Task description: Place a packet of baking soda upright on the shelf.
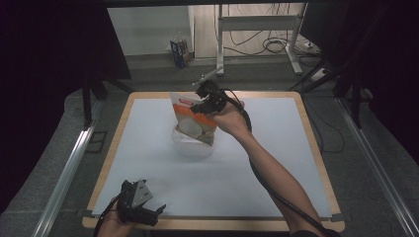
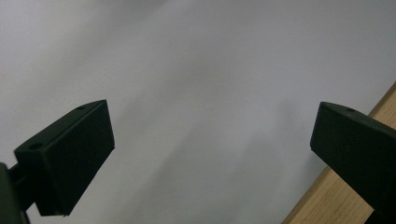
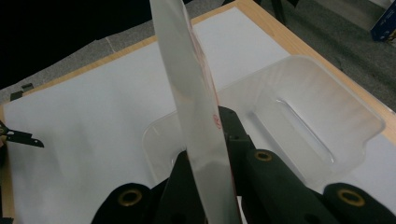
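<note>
The right gripper clenched a snack bag above a clear plastic tub on the counter. The tub held nothing. The left gripper rested released near the counter's front edge.

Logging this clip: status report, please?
Right gripper shut on snack bag, above clear tray. Left gripper open, idle at table's near edge. Nothing in the way.

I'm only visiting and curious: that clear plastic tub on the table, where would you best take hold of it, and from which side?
Probably by its rim. The clear tub sits open side up on the table, so a thin wall stands free all round. I'd bring the open left hand-held gripper down from above on the near wall, since the right hand-held gripper holds the snack bag over the tub.
</note>
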Demonstrator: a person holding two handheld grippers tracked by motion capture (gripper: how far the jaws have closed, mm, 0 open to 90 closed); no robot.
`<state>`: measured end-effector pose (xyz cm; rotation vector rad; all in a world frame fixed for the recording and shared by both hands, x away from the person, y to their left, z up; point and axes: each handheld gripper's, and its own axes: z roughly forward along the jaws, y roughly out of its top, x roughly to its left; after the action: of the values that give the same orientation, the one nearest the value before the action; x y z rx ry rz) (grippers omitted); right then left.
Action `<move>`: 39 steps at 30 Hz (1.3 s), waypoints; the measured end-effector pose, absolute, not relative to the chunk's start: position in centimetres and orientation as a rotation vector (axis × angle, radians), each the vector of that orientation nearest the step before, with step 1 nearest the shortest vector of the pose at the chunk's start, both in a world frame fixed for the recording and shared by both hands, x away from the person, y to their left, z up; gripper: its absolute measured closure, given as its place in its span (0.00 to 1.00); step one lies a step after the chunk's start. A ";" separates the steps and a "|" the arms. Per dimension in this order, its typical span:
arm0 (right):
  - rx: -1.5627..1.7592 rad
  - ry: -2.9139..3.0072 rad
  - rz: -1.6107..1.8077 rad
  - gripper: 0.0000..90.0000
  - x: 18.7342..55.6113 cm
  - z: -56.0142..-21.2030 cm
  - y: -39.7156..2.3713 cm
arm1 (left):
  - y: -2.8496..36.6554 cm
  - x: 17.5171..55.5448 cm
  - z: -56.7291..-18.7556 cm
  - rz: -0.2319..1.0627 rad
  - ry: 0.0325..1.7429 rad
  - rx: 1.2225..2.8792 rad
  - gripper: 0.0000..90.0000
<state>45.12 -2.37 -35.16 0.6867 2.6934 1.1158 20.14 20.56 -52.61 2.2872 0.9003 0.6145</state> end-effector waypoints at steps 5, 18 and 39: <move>0.694 2.701 1.092 0.98 45.4 -36.0 -2.0 | 20.6 20.1 -52.6 0.615 0.898 2.288 0.00; 0.730 2.735 1.038 0.98 46.1 -39.0 -1.1 | 20.5 20.1 -52.6 0.616 0.895 2.291 0.00; 0.736 2.709 1.098 0.98 46.8 -41.5 -2.7 | 20.4 20.1 -52.6 0.617 0.894 2.299 0.00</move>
<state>46.78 -2.66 -41.47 0.7363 2.7094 1.0978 20.11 20.42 -52.63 2.2993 0.8942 0.6172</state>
